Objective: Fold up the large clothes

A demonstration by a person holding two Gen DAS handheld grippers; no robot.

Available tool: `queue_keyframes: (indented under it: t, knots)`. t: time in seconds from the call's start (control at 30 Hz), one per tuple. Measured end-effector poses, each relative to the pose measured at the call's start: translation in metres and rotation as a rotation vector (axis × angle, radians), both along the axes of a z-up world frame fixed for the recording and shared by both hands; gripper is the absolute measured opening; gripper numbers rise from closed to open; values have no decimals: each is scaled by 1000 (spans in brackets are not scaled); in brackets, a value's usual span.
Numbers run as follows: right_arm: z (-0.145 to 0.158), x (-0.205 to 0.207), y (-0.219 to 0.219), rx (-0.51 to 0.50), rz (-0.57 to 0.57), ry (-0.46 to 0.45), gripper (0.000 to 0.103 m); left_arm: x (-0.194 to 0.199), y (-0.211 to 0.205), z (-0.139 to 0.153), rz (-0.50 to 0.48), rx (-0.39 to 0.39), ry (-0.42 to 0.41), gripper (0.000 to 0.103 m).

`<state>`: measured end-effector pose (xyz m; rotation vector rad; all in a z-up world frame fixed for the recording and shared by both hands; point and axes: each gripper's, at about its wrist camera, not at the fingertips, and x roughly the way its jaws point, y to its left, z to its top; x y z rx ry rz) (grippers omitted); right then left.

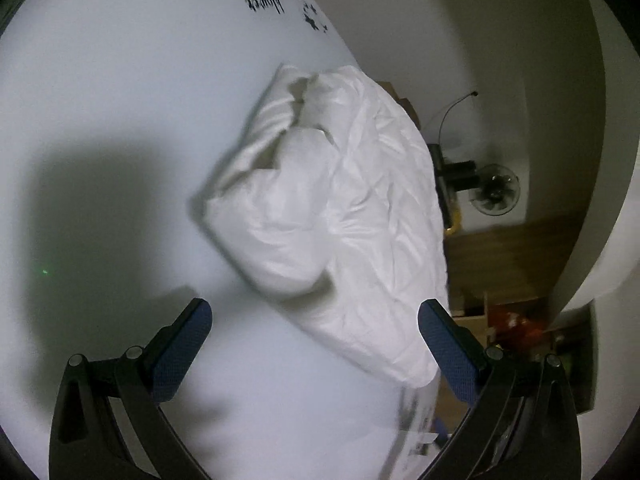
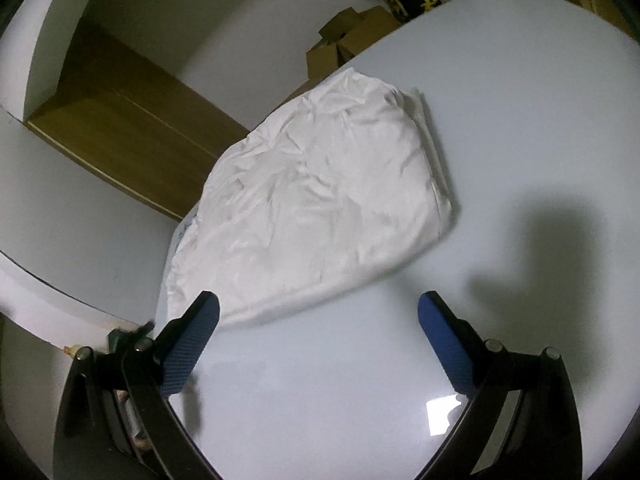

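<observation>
A white garment (image 1: 340, 224) lies folded into a thick bundle on the white table (image 1: 120, 120), close to the table's edge. In the left wrist view a rolled part lies on top of it. My left gripper (image 1: 316, 308) is open and empty, just short of the bundle's near end. In the right wrist view the same garment (image 2: 316, 200) looks like a flat, wrinkled packet at the table edge. My right gripper (image 2: 318, 304) is open and empty, hovering just before the bundle's near edge; its left finger (image 2: 192, 340) overlaps the cloth's corner.
The table (image 2: 520, 120) carries black printed marks (image 1: 264, 2) at its far end. Beyond its edge are cardboard boxes (image 2: 352, 40), a wooden panel (image 2: 132, 128), a standing fan (image 1: 496, 194) and clutter on the floor (image 1: 520, 328). Gripper shadows fall on the tabletop.
</observation>
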<state>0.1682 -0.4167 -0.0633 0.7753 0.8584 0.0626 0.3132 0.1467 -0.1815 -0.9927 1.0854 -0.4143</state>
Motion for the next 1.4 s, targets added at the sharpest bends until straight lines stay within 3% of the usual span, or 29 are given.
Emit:
queue_keyframes:
  t: [0.23, 0.47, 0.7, 0.73, 0.83, 0.9, 0.97, 1.2, 1.3, 1.33, 1.37, 1.4]
  knots:
    - [-1, -27, 1, -38, -2, 2, 99, 23, -11, -9, 45, -4, -9, 103]
    - [-15, -24, 1, -12, 18, 29, 99, 53, -16, -14, 60, -15, -18, 103]
    - [-18, -24, 10, -51, 40, 33, 99, 61, -21, -12, 85, -15, -19, 101]
    - [-18, -26, 11, -53, 43, 34, 99, 62, -22, -13, 89, -3, -29, 96]
    - [-22, -28, 13, -47, 45, 35, 98, 65, -18, -25, 115, 44, 11, 34]
    - [-25, -30, 14, -45, 45, 43, 97, 66, -14, -35, 111, -37, 9, 31]
    - [-28, -31, 15, -39, 46, 54, 96, 65, -13, -37, 106, -46, 4, 28]
    - [-17, -21, 26, -59, 79, 66, 94, 36, -24, 0, 87, 162, -109, 21]
    - [14, 17, 48, -149, 150, 56, 75, 23, -24, 8, 79, 177, -132, 21]
    - [25, 39, 58, -206, 161, 58, 58, 20, -23, 7, 76, 178, -130, 21]
    - [32, 60, 65, -248, 168, 72, 49, 20, -22, 6, 79, 172, -127, 21]
    - [37, 92, 75, -282, 190, 92, 49, 22, -24, 5, 84, 167, -119, 21]
